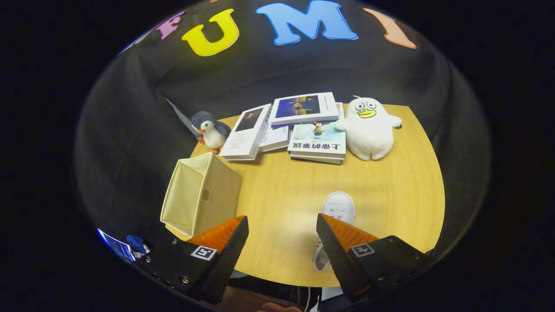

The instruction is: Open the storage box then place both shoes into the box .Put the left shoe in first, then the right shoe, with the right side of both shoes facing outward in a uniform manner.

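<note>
the jaws (282, 232) stand wide apart over the near edge of the counter (277, 203), holding nothing. the box (200, 197) sits at the counter's left edge, just ahead of the left finger; it is a soft cream fabric cube, and it seems to lean or lie on one side with its mouth turned to the left, though i can't tell for sure. one white shoe (333, 221) lies near the near edge, toe pointing away, partly hidden behind the right finger; it looks like smooth leather or canvas with laces. whether it is the left or right shoe i can't tell.

what could go wrong: the box walls are thin cloth and will likely buckle or slide if a finger pushes on them, so the box could shift off the left edge. the shoe is close to the near edge too, and a glancing grip on its rounded toe could knock it off. picking the wrong shoe first, or turning it the wrong way, would spoil the order asked for.

at the far edge lie glossy books (299, 125), fanned and stacked, with a fuzzy penguin (210, 130) on their left and a plush white duck (369, 128) on their right, all well clear of the work.
</note>
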### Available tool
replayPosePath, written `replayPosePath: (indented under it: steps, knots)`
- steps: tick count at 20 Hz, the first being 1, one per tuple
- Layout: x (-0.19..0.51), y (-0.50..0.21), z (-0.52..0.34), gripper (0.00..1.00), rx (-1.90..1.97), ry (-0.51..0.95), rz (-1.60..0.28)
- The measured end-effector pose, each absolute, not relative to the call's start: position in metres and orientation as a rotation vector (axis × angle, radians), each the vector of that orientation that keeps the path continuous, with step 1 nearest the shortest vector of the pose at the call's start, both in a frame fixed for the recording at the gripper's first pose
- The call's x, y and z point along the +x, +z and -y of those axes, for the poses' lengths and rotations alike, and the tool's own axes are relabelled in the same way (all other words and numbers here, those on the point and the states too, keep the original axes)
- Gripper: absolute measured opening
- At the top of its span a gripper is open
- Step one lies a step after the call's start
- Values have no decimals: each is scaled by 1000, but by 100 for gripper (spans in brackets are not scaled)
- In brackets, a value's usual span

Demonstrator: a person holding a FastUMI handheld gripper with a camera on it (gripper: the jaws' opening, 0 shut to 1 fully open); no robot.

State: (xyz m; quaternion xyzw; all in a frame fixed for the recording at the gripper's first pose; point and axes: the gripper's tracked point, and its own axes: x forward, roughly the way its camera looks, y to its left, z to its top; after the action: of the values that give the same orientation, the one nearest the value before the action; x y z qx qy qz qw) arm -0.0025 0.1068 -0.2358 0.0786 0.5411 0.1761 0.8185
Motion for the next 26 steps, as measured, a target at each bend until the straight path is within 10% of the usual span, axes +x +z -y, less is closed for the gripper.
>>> replayPosePath:
  steps: [26]
  knots:
    - [-50, -432, -16, 61, 16, 160, -1537]
